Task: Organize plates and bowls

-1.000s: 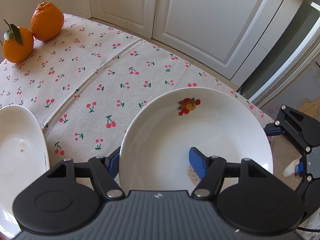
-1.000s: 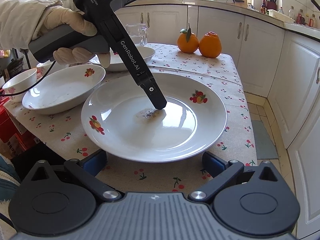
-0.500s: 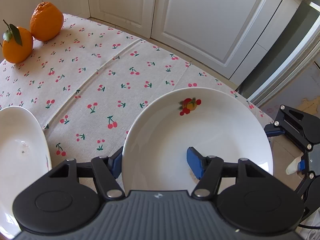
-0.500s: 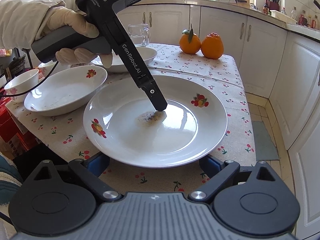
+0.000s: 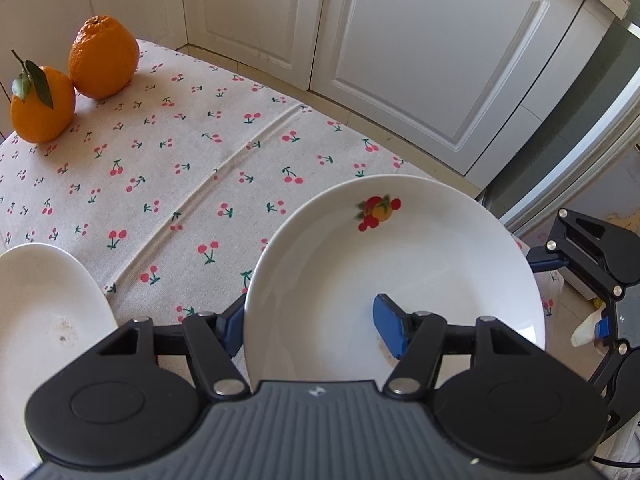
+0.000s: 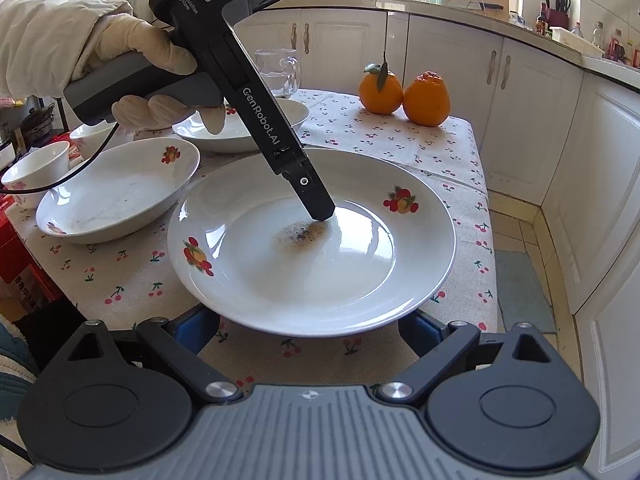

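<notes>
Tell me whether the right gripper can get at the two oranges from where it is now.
Probably not directly. The oranges sit at the table's far end, and the large plate lies between them and the open right gripper, with the left gripper clamped on that plate; it would have to go over or around.

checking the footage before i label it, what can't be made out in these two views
- Right gripper fingertips: right wrist view, hidden under the plate rim, so contact is unclear.
- Left gripper outer finger: left wrist view, mostly behind the plate's edge.
- Small bowls: right wrist view, partly behind the gloved hand and cable.
- Countertop bottles: too small to identify.
</notes>
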Demonstrator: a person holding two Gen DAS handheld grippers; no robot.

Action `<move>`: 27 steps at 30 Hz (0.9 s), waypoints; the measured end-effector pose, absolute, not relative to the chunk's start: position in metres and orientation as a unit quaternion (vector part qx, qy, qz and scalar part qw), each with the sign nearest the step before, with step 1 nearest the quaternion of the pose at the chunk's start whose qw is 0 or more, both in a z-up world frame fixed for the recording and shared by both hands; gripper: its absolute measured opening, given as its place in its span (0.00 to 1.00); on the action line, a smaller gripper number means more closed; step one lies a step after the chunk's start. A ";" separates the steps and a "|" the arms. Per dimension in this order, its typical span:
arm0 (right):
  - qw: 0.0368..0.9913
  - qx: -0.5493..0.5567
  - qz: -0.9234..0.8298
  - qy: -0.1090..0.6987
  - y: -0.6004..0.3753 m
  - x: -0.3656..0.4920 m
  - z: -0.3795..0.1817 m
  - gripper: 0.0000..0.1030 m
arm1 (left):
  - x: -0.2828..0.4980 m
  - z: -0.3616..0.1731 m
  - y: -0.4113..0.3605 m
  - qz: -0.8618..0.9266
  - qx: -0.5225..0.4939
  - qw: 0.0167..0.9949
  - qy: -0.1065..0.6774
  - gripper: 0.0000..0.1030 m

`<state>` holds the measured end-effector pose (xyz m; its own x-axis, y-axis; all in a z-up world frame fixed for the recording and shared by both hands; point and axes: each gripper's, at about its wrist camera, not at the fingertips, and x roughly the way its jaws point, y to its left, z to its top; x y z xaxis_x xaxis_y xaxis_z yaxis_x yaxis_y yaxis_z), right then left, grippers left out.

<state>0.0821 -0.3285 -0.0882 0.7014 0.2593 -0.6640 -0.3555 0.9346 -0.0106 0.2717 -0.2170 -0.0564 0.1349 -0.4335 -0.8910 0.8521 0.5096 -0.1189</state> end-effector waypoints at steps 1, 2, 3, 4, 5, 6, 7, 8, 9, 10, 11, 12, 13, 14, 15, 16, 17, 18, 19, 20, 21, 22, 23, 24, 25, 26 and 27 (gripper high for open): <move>0.920 -0.070 0.167 0.348 -0.330 0.085 -0.088 0.95 | 0.274 -0.057 -0.219 -0.446 0.216 0.722 0.483 0.61; 0.920 -0.069 0.167 0.348 -0.332 0.087 -0.089 0.95 | 0.277 -0.058 -0.220 -0.445 0.215 0.722 0.483 0.61; 0.920 -0.067 0.166 0.348 -0.334 0.089 -0.089 0.95 | 0.280 -0.059 -0.222 -0.445 0.213 0.723 0.483 0.61; 0.920 -0.066 0.166 0.349 -0.336 0.092 -0.090 0.95 | 0.282 -0.059 -0.224 -0.446 0.213 0.724 0.482 0.61; 0.920 -0.065 0.164 0.351 -0.337 0.095 -0.090 0.95 | 0.285 -0.060 -0.226 -0.446 0.212 0.724 0.481 0.61; 0.920 -0.064 0.163 0.352 -0.339 0.098 -0.091 0.95 | 0.288 -0.061 -0.228 -0.446 0.212 0.724 0.481 0.61; 0.920 -0.064 0.162 0.352 -0.341 0.101 -0.092 0.95 | 0.291 -0.061 -0.230 -0.446 0.211 0.724 0.481 0.61; 0.919 -0.062 0.161 0.353 -0.343 0.104 -0.093 0.95 | 0.293 -0.062 -0.232 -0.445 0.210 0.725 0.481 0.61; 0.919 -0.060 0.161 0.354 -0.345 0.106 -0.094 0.95 | 0.296 -0.063 -0.234 -0.445 0.209 0.726 0.481 0.61; 0.920 -0.059 0.160 0.354 -0.346 0.108 -0.095 0.95 | 0.298 -0.063 -0.235 -0.445 0.207 0.727 0.479 0.61; 0.920 -0.057 0.158 0.354 -0.348 0.111 -0.096 0.95 | 0.300 -0.063 -0.237 -0.446 0.206 0.728 0.478 0.61; 0.920 -0.057 0.157 0.355 -0.349 0.113 -0.096 0.95 | 0.302 -0.064 -0.238 -0.447 0.205 0.728 0.478 0.61; 0.920 -0.056 0.156 0.355 -0.350 0.114 -0.097 0.95 | 0.304 -0.065 -0.240 -0.447 0.205 0.728 0.478 0.61; 0.920 -0.055 0.156 0.355 -0.351 0.116 -0.097 0.95 | 0.306 -0.065 -0.241 -0.446 0.205 0.728 0.478 0.61; 0.921 -0.054 0.156 0.354 -0.353 0.118 -0.098 0.95 | 0.308 -0.065 -0.242 -0.445 0.206 0.729 0.477 0.61; 0.921 -0.053 0.155 0.354 -0.354 0.119 -0.098 0.95 | 0.310 -0.065 -0.244 -0.444 0.205 0.731 0.475 0.61; 0.921 -0.053 0.154 0.353 -0.355 0.121 -0.099 0.95 | 0.312 -0.064 -0.245 -0.444 0.204 0.732 0.474 0.61; 0.921 -0.053 0.153 0.354 -0.355 0.123 -0.099 0.95 | 0.314 -0.063 -0.247 -0.444 0.204 0.733 0.474 0.61; 0.921 -0.053 0.152 0.354 -0.356 0.124 -0.100 0.95 | 0.317 -0.063 -0.249 -0.443 0.203 0.734 0.473 0.61; 0.922 -0.053 0.150 0.354 -0.357 0.125 -0.100 0.95 | 0.319 -0.063 -0.250 -0.443 0.203 0.734 0.473 0.61; 0.922 -0.053 0.149 0.354 -0.358 0.127 -0.100 0.95 | 0.320 -0.063 -0.252 -0.442 0.204 0.734 0.473 0.61; 0.922 -0.053 0.148 0.355 -0.358 0.129 -0.100 0.95 | 0.321 -0.063 -0.253 -0.442 0.206 0.735 0.471 0.61; 0.922 -0.054 0.147 0.355 -0.359 0.130 -0.100 0.95 | 0.322 -0.063 -0.254 -0.441 0.206 0.736 0.471 0.61; 0.922 -0.054 0.145 0.355 -0.359 0.132 -0.100 0.95 | 0.324 -0.063 -0.255 -0.441 0.206 0.737 0.470 0.61; 0.922 -0.053 0.144 0.355 -0.360 0.133 -0.100 0.95 | 0.324 -0.063 -0.256 -0.441 0.206 0.737 0.468 0.61; 0.922 -0.052 0.143 0.356 -0.360 0.134 -0.100 0.95 | 0.325 -0.063 -0.257 -0.440 0.205 0.738 0.469 0.61; 0.922 -0.052 0.142 0.356 -0.360 0.135 -0.100 0.95 | 0.326 -0.064 -0.257 -0.439 0.205 0.739 0.468 0.61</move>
